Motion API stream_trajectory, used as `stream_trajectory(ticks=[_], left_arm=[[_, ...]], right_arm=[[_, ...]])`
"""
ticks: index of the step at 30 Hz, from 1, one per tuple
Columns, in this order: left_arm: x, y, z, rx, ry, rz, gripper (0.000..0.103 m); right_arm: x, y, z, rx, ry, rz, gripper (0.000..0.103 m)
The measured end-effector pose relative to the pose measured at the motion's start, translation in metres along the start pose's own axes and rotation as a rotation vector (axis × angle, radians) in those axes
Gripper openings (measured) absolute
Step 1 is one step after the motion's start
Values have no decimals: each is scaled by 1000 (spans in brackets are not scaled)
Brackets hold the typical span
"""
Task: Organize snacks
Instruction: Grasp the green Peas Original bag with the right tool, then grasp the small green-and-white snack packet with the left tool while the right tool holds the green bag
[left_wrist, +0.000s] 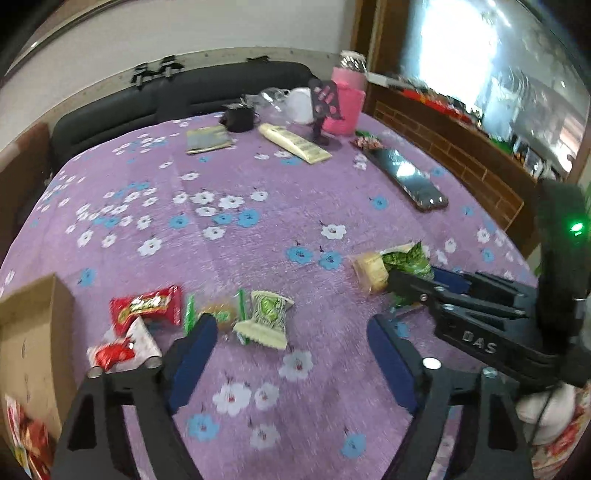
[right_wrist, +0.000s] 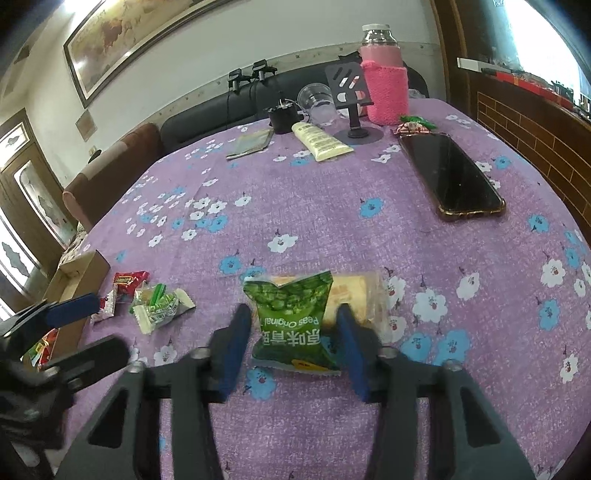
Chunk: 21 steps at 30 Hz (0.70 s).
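Right wrist view: shows right gripper (right_wrist: 293, 332) angled down at the flowered tablecloth (right_wrist: 295, 206), blue pads set against both side edges of the green pea packet (right_wrist: 295, 310). Looks like a pinch on the packet, though hard to say how firm, since the foil bulges between the pads and hides the contact. Grips only the soft edges, near the printed lower half. Risks a slip on lifting: slick foil, air-filled pouch, narrow hold. Could also crush the peas if squeezed harder.

Sits right against a cream-wrapped snack (right_wrist: 354, 291) just behind the packet, partly under it. May drag or flip that snack along if the right-hand pad has caught its wrapper too.

Left wrist view: shows left gripper (left_wrist: 291, 325) spread wide and empty above bare cloth, near the small cluster: red packet (left_wrist: 146, 306), tan snack with green stripes (left_wrist: 218, 314), green-and-white packet (left_wrist: 266, 314), red-and-white packet (left_wrist: 118, 350). Blurred here, so exact gaps unclear. Could catch two wrappers at once on closing, or shove the cluster aside with one finger.

Leaves the cardboard box (left_wrist: 33, 332) at the table's left edge, well apart from the pea packet. Means a long carry across the left gripper's space, with a chance of the two tools knocking together. Also worth avoiding: the phone (right_wrist: 450, 173) farther back.
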<state>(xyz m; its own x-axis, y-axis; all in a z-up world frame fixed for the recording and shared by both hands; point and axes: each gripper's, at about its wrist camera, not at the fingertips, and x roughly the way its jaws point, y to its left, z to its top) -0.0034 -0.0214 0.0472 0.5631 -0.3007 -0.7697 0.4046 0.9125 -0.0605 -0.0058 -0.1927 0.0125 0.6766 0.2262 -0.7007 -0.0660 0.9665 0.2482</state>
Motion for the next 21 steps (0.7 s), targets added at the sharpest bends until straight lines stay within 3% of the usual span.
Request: stream_trajectory(ticks=[9, 11, 12, 13, 16, 21], left_arm=[[23, -4, 5, 49, 25, 33, 70], [26, -10, 3, 91, 32, 57, 54], [29, -13, 2, 109, 50, 65, 33], [30, -15, 2, 120, 59, 80, 22], [30, -16, -1, 124, 65, 91, 20], [11, -7, -5, 59, 35, 44, 17]], right_arm=[[-7, -4, 1, 20, -17, 11, 30], [-6, -5, 1, 26, -14, 13, 30], [-6, -6, 1, 28, -14, 14, 30], [-6, -6, 1, 32, -14, 15, 30], [-6, -7, 1, 37, -13, 18, 30], [-7, -8, 1, 41, -16, 23, 30]])
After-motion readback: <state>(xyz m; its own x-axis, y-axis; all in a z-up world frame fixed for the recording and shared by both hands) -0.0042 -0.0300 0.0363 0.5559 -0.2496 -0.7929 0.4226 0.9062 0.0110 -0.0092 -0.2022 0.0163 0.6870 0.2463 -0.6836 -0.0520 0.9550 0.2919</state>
